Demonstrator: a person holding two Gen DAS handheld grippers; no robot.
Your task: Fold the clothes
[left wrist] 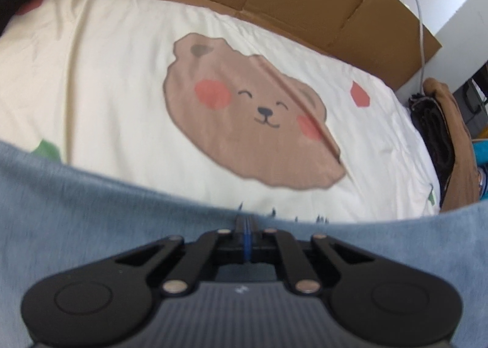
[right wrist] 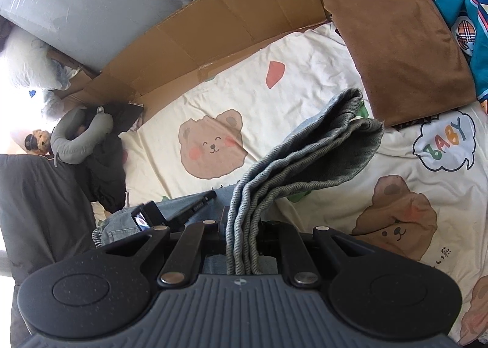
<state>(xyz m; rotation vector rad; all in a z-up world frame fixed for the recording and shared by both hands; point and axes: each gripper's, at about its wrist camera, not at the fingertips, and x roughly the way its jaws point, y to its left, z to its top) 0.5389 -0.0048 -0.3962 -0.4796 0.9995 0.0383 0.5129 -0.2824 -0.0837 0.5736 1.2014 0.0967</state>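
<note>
Jaws first: left gripper [left wrist: 245, 221] is pinched fully together, tips at the far edge of the light blue garment [left wrist: 91, 211], which spreads wide across the near part of the left wrist view. Fabric edge sits right at the tips, but whether cloth is actually caught between them, can't tell. Right gripper [right wrist: 242, 226] is clamped on a bunched grey-blue ribbed hem [right wrist: 305, 159]: several layers of knit run between the fingers and fan out up and to the right, lifted off the bed, w/ the free end flopping near the brown folded garment [right wrist: 396, 49].

Bedsheet [left wrist: 106, 73] is cream w/ a cartoon bear face, pink and green blobs; a crease runs across the bear's right cheek in the left view. In the right wrist view the sheet also shows a "BABY" cloud print at right and another bear nearer the cam.

Far side: flattened cardboard [right wrist: 213, 28] lines the bed edge. Brown garment lies folded at far right, touching a teal printed item [right wrist: 469, 12] beyond it. White cable [left wrist: 418, 12] drops down at far right in the left view.

Left side of the right view: grey neck pillow [right wrist: 79, 140] on a dark jacket [right wrist: 103, 165]. Left gripper's black body shows there too, low on the blue fabric, just left of the right one's fingers.
</note>
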